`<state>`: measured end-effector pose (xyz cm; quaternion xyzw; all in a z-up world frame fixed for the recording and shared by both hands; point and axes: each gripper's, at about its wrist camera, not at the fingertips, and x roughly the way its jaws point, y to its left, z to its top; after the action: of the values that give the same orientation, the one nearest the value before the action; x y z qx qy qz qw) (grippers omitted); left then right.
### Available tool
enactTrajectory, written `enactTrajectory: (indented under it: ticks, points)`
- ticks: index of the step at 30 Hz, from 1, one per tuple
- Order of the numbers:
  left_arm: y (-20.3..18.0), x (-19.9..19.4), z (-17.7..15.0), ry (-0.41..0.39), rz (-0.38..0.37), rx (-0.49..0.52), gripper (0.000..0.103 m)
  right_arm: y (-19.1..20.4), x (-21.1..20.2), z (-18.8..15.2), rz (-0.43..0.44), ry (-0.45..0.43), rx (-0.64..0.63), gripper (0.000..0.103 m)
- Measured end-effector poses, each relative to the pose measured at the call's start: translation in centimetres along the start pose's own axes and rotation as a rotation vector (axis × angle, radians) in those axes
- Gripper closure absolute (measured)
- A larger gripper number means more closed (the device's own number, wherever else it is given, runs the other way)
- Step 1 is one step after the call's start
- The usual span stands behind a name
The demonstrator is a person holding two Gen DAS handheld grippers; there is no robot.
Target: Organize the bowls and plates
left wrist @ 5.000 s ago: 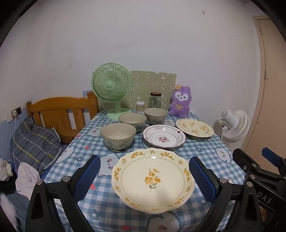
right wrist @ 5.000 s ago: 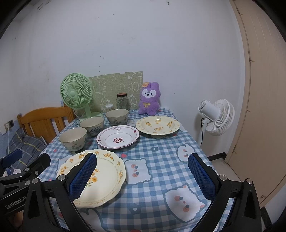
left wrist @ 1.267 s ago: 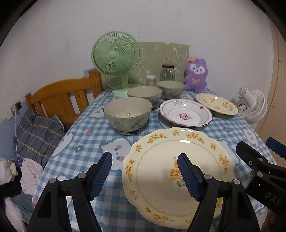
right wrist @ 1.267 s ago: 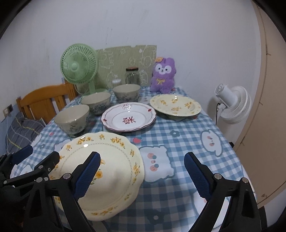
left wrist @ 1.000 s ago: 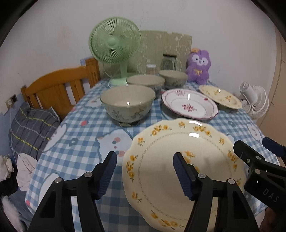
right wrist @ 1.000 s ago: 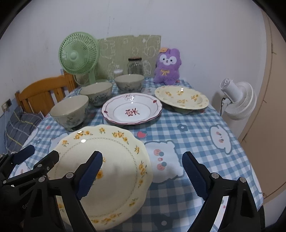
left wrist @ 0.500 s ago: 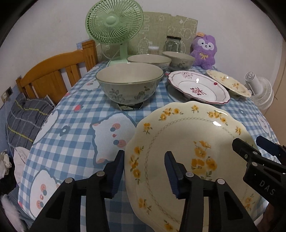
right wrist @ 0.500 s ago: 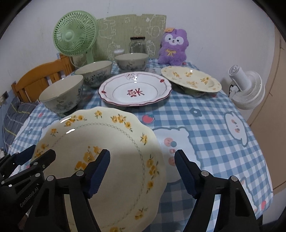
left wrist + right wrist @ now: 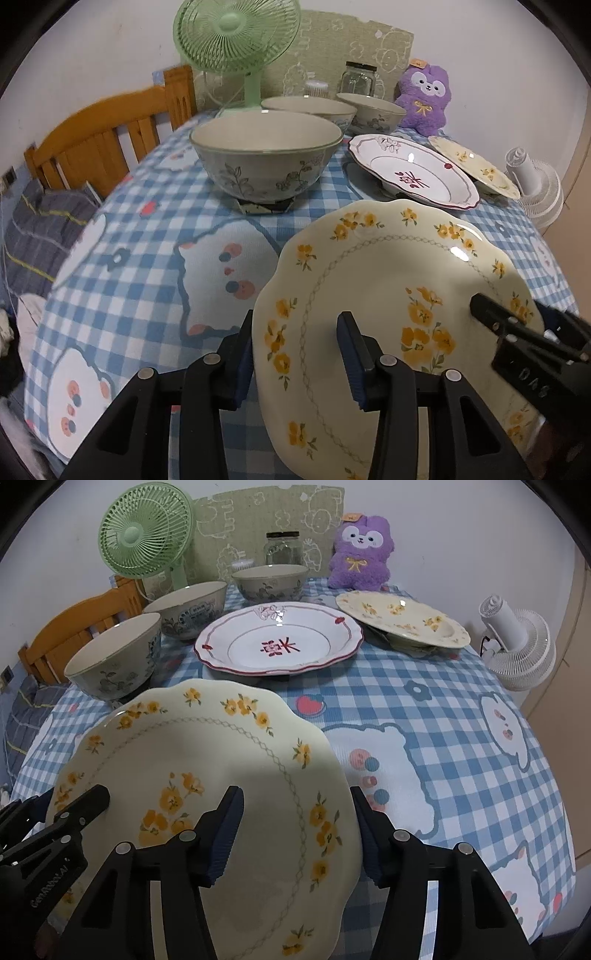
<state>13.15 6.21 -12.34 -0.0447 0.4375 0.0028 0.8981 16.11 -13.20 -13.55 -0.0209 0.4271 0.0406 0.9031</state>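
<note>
Left wrist view. The left gripper [image 9: 295,349] fills the lower centre of the frame; its 2 blue-padded jaws straddle the left rim of the yellow-flowered plate [image 9: 388,288], one pad outside the rim and one over the plate face, with a gap between them, so the jaws are parted and not clamped. The plate occupies the lower right, on the blue checked tablecloth [image 9: 147,258]. The right gripper [image 9: 517,332] enters from the right edge over the plate's far side. Above centre stands the nearest bowl [image 9: 264,158], with 2 more bowls [image 9: 310,109] behind it. The red-trimmed plate [image 9: 413,173] lies right of centre, and a second yellow-flowered plate [image 9: 476,166] lies beyond it. A green fan [image 9: 236,33], glass jar [image 9: 358,79] and purple plush toy [image 9: 424,99] line the upper edge; a wooden chair [image 9: 103,140] sits at left.

Right wrist view. The right gripper [image 9: 295,834], in the lower centre, brackets the plate's [image 9: 221,760] right rim in the same way, jaws parted around the rim without pinching it. The left gripper [image 9: 74,812] shows at lower left. A white fan [image 9: 521,650] stands at the right edge.
</note>
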Motion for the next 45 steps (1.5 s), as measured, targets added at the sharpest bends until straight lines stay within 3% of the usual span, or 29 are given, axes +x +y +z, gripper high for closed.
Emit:
enactTrajectory:
  ticks: [2, 28, 45]
  points:
    - [0.1, 0.2, 0.0, 0.016, -0.020, -0.015, 0.057, 0.0, 0.0, -0.1, -0.003, -0.005, 0.005, 0.043]
    - [-1.4, -0.2, 0.0, -0.008, 0.053, 0.026, 0.055, -1.0, -0.3, -0.4, 0.002, 0.016, 0.076, 0.047]
    - [-6.2, -0.5, -0.3, -0.023, 0.049, 0.091, 0.055, -5.3, -1.2, -0.9, -0.027, 0.001, 0.131, 0.048]
